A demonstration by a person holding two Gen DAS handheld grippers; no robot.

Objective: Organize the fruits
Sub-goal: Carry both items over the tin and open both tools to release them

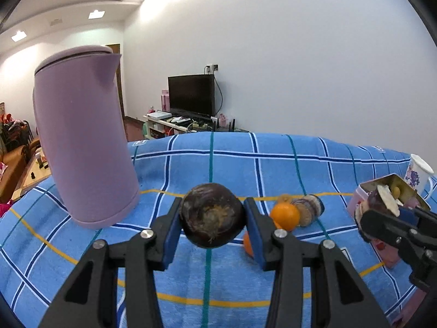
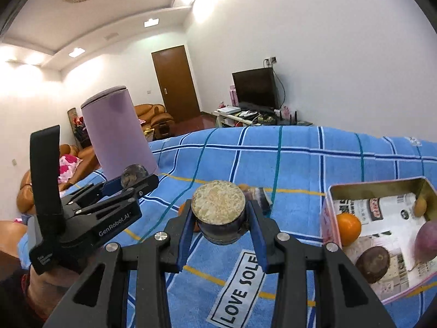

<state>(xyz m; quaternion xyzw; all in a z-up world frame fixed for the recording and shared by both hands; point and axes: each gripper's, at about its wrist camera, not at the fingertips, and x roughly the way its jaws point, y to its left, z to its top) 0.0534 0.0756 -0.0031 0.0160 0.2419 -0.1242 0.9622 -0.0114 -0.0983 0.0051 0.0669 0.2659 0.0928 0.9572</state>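
Note:
My left gripper is shut on a round dark purple fruit, held above the blue checked cloth; it also shows in the right wrist view. My right gripper is shut on a dark fruit piece with a pale cut face; in the left wrist view it hovers by the pink tin. The tin holds an orange, a dark fruit and a purple fruit. On the cloth lie an orange and a cut purple fruit.
A tall lilac kettle stands at the left of the cloth. A white floral mug stands behind the tin at the right. A second orange lies partly hidden behind my left gripper's right finger.

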